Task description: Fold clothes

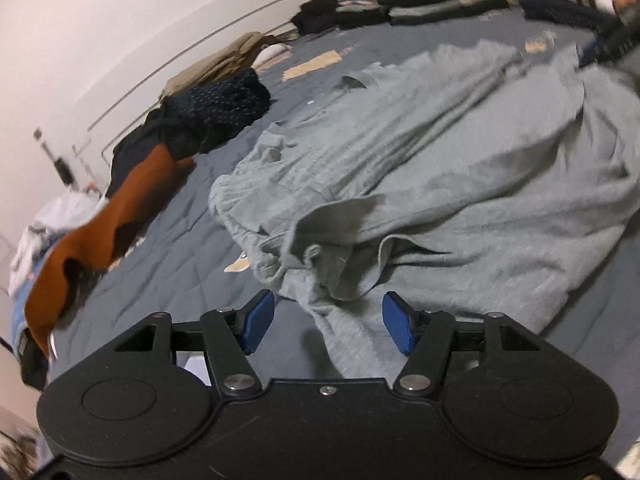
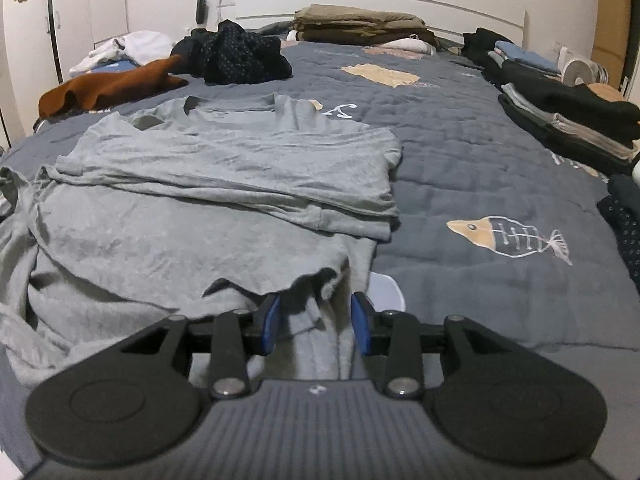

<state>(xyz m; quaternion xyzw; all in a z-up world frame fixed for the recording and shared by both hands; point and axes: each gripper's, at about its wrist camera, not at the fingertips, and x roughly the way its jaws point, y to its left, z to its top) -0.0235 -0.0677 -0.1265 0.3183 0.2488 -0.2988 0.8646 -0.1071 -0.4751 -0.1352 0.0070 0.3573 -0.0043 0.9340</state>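
Observation:
A grey T-shirt [image 2: 224,184] lies partly folded on the dark blue quilt [image 2: 480,168], its upper half laid back over its lower part. The same grey T-shirt [image 1: 420,168] fills the left wrist view, rumpled at its near hem. My left gripper [image 1: 328,320] is open just over the near hem, with cloth lying between and below its blue pads [image 1: 258,322]. My right gripper [image 2: 316,320] is open too, its blue pads [image 2: 270,324] straddling a hanging strip of the shirt's hem without pinching it.
A rust-brown garment [image 2: 108,88] and a dark dotted one [image 2: 240,54] lie at the far left of the bed. Folded stacks sit by the headboard [image 2: 360,26] and along the right edge [image 2: 560,116]. A white round object [image 2: 386,290] peeks out beyond the right gripper.

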